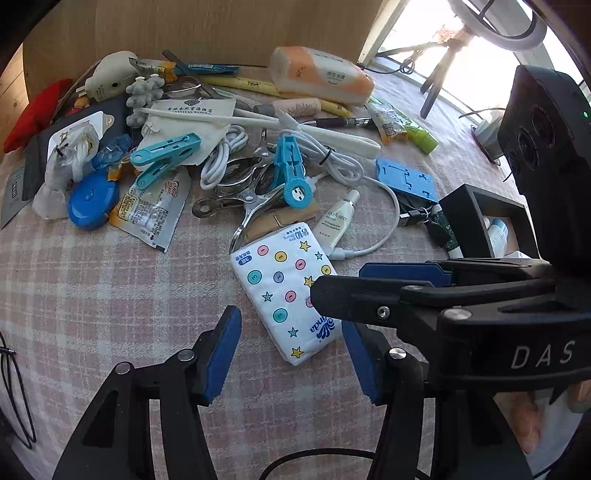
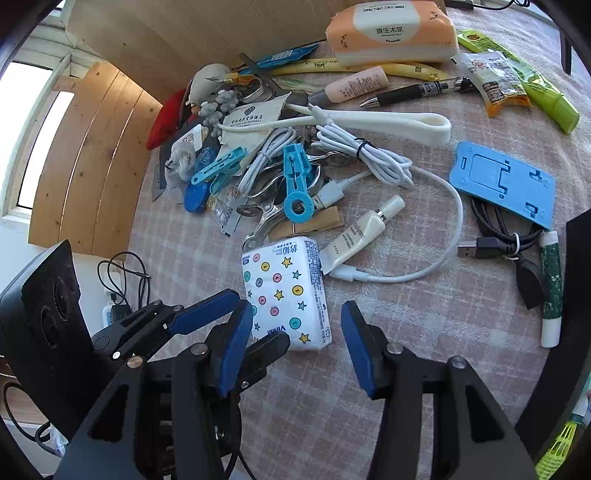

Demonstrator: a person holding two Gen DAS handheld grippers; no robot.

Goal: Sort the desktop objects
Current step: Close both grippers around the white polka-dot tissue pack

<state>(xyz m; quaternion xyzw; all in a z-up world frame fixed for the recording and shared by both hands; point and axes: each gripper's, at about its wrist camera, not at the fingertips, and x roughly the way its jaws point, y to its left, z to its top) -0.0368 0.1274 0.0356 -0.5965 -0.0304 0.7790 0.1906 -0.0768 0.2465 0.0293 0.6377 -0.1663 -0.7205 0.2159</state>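
- Covering the desk is a soft woven cloth [image 1: 110,295] in pink-and-grey plaid; in the left wrist view a heap of small things spreads across its far half, against a brown board wall.
- The left gripper [image 1: 291,354] stands released, its ribbed blue pads [image 1: 221,350] set wide apart above the cloth, grasping nothing.
- Between and just beyond those pads lies the tissue pack [image 1: 284,291], a flat, glossy white plastic pillow printed with coloured buttons and stars, lying askew toward the near edge.
- The right gripper [image 1: 340,286] reaches in from the right side, its black fingers crossing over the pack's right edge.
- Just beyond the pack lie a small white tube [image 1: 337,224], a looped white cable [image 1: 384,229] and shiny steel clips [image 1: 236,199].
- Farther back sit a round blue tape measure [image 1: 92,201], teal plastic pegs [image 1: 166,155], a flat blue stand [image 1: 404,179] and a puffy orange-white wipes pack [image 1: 321,75] near the far edge.
- In the right wrist view the right gripper [image 2: 297,343] is likewise released, blue pads [image 2: 236,343] parted, holding nothing.
- The tissue pack [image 2: 284,288] lies just ahead of them, nearer the left pad, its near corner under a black finger of the left gripper [image 2: 236,325], which enters from the left side.
- The tube [image 2: 364,230] touches the pack's right corner; the cable [image 2: 443,221] arcs around it.
- Toward the right edge lie the stand [image 2: 506,182], a coiled black cable [image 2: 495,236] and a green-white glue stick [image 2: 550,284].
- A black pen [image 2: 417,90] and the wipes pack [image 2: 391,33] lie near the far edge.
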